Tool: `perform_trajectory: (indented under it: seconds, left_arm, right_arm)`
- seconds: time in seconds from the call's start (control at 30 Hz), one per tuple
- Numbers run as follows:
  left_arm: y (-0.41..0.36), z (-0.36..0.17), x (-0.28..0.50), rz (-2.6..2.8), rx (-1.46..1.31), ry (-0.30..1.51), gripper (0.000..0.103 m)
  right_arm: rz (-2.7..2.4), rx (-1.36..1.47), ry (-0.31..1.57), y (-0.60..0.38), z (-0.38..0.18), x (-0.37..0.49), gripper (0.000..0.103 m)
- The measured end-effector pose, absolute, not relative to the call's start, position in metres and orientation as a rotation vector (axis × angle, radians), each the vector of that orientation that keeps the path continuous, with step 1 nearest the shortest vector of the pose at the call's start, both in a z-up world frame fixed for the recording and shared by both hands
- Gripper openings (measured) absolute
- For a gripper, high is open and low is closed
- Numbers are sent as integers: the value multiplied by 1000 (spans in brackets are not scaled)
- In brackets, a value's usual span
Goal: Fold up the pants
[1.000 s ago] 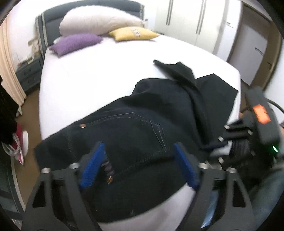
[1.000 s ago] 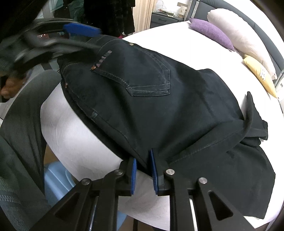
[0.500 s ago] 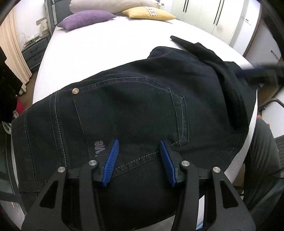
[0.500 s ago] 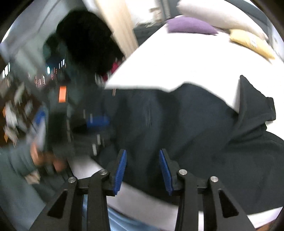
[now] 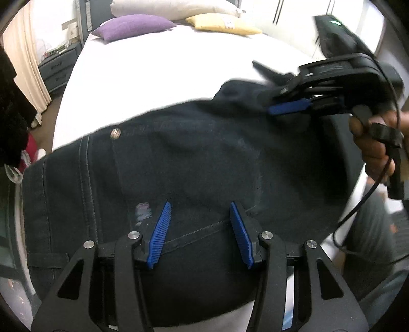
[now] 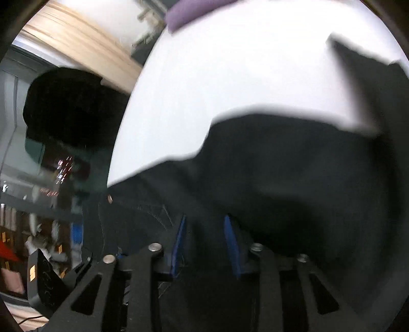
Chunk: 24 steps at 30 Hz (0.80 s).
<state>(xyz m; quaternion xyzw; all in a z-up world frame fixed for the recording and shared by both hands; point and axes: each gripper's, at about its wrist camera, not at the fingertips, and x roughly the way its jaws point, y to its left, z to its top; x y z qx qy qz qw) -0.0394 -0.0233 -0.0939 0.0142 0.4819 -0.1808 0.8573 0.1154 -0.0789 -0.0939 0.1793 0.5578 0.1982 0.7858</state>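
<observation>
Bed point(image 5: 158, 66): one, white-sheeted, and it is carrying everything in view; it is filling the upper half of both wrist views.
Pants point(image 5: 204, 158): one pair, dark denim, lying across the near edge of the bed, seat upward, with a back pocket and a metal rivet point(image 5: 115, 133) showing; a far corner is sticking up near the right gripper. Judging by the thick seams, the cloth is looking heavy and limp, not slippery, likely to be sagging when lifted; waistband and hem edges are seeming the firmest places to pinch.
Pillows: three are lying at the headboard, a white pillow point(image 5: 173, 6), a purple pillow point(image 5: 133, 26) and a yellow pillow point(image 5: 225, 24).
Right gripper point(image 6: 205, 238): its blue pads are standing partly apart over dark cloth, having just been opening; nothing is looking pinched, though blur is leaving contact unclear.
Left gripper point(image 5: 199, 231): jaws are standing about half apart over the seat of the pants, having just been narrowing, clamping nothing.
</observation>
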Motion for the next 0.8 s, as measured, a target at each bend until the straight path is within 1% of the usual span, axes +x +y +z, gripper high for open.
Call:
perform_trajectory:
  seconds: [0.03, 0.07, 0.1, 0.13, 0.17, 0.23, 0.37, 0.5, 0.63, 0.8]
  left_arm:
    - [-27, -86, -37, -392, 15, 999, 47]
    - [-34, -77, -33, -412, 4, 982, 47]
    - [-41, -72, -29, -429, 1, 975, 47]
    - [-50, -69, -23, -446, -4, 974, 47]
    - [-58, -70, -15, -460, -13, 978, 47]
    - [-73, -79, 2, -472, -23, 1011, 47]
    - [-89, -118, 27, -453, -47, 1123, 46]
    - [-92, -128, 22, -455, -1, 1095, 46]
    - [-86, -133, 22, -466, -28, 1096, 46]
    - [-87, -136, 21, -476, -39, 1084, 46]
  right_arm:
    - [447, 397, 1155, -88, -78, 113, 51]
    - [442, 394, 1085, -103, -58, 111, 56]
    - [418, 383, 1047, -114, -48, 112, 65]
    - [371, 362, 1005, -128, -36, 115, 69]
    - [320, 337, 984, -142, -28, 120, 69]
    - [224, 303, 1003, -168, -22, 137, 69]
    - [110, 194, 1052, -182, -23, 173, 69]
    - [70, 100, 1108, -179, -39, 208, 69]
    - [-14, 10, 1177, -181, -67, 243, 69]
    - [-48, 5, 1231, -176, -93, 271, 69]
